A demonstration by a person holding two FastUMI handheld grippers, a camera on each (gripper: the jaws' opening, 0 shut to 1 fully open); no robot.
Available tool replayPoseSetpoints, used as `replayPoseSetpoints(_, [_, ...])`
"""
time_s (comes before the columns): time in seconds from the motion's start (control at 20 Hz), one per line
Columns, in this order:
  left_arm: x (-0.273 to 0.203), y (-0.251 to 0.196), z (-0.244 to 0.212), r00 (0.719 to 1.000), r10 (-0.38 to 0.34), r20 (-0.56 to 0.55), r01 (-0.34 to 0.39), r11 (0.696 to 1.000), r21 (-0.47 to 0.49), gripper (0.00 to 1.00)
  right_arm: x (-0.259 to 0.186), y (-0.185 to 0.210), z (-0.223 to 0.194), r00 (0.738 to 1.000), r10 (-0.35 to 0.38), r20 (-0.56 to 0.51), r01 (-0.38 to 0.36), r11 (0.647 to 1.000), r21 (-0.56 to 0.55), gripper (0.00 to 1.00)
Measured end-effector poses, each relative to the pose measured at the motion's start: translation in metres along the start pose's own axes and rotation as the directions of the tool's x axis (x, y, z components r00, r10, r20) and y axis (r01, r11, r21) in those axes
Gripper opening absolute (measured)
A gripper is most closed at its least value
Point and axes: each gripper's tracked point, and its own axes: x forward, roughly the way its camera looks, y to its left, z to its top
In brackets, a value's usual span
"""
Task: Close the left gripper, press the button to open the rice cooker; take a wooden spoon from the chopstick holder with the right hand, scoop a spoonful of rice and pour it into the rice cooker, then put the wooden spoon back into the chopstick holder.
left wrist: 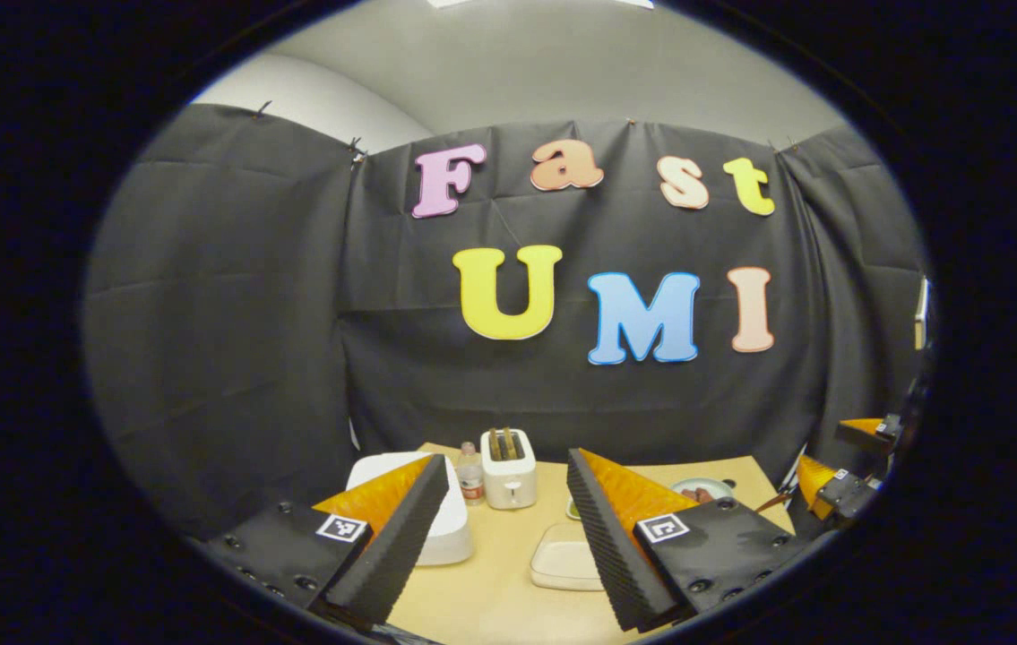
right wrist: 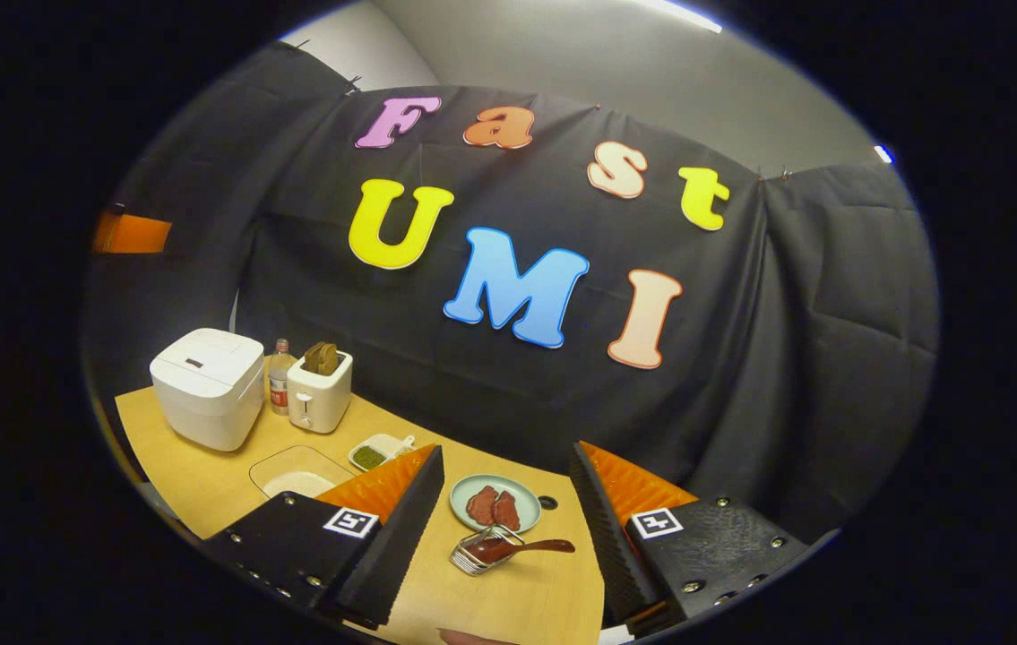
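The white rice cooker [right wrist: 208, 385] stands shut at the table's far left; in the left gripper view the rice cooker [left wrist: 450, 528] is half hidden behind my left finger. My left gripper [left wrist: 505, 461] is open above the table with nothing between its fingers. A wooden spoon [right wrist: 528, 546] lies in the wire chopstick holder [right wrist: 475, 555], handle pointing right. My right gripper [right wrist: 508, 450] hangs open just above and before it, empty. A clear container of rice [right wrist: 297, 475] sits near the cooker, and the same rice container [left wrist: 566, 560] lies between the left fingers.
A white toaster [right wrist: 320, 390] and a small bottle [right wrist: 279, 376] stand by the cooker. A dish of green stuff [right wrist: 374, 455] and a plate with meat [right wrist: 495, 502] lie mid-table. The right gripper [left wrist: 844, 457] shows at the right edge of the left gripper view.
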Motion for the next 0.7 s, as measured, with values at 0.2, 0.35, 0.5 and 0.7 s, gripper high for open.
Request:
replayPoseSetpoints(0.2, [0.036,0.016,-0.021,0.996,0.092,-0.006,-0.091,0.994,0.066,0.81,0.017,0.005,-0.01,0.998,0.066,-0.018,-0.065,0.997,0.052,0.87])
replayPoseSetpoints(0.35, [0.069,0.027,-0.048,0.992,0.117,-0.056,-0.116,0.993,0.034,0.68,0.02,0.008,-0.007,0.995,0.099,-0.003,-0.098,0.993,0.068,0.87])
replayPoseSetpoints(0.5, [0.105,0.05,-0.085,0.98,0.158,-0.122,-0.159,0.987,0.005,0.5,0.021,0.012,-0.007,0.992,0.127,-0.006,-0.126,0.989,0.076,0.87])
replayPoseSetpoints(0.7, [0.156,0.077,-0.124,0.961,0.195,-0.196,-0.195,0.981,0.023,0.36,0.019,0.015,-0.017,0.99,0.142,-0.022,-0.14,0.989,0.05,0.87])
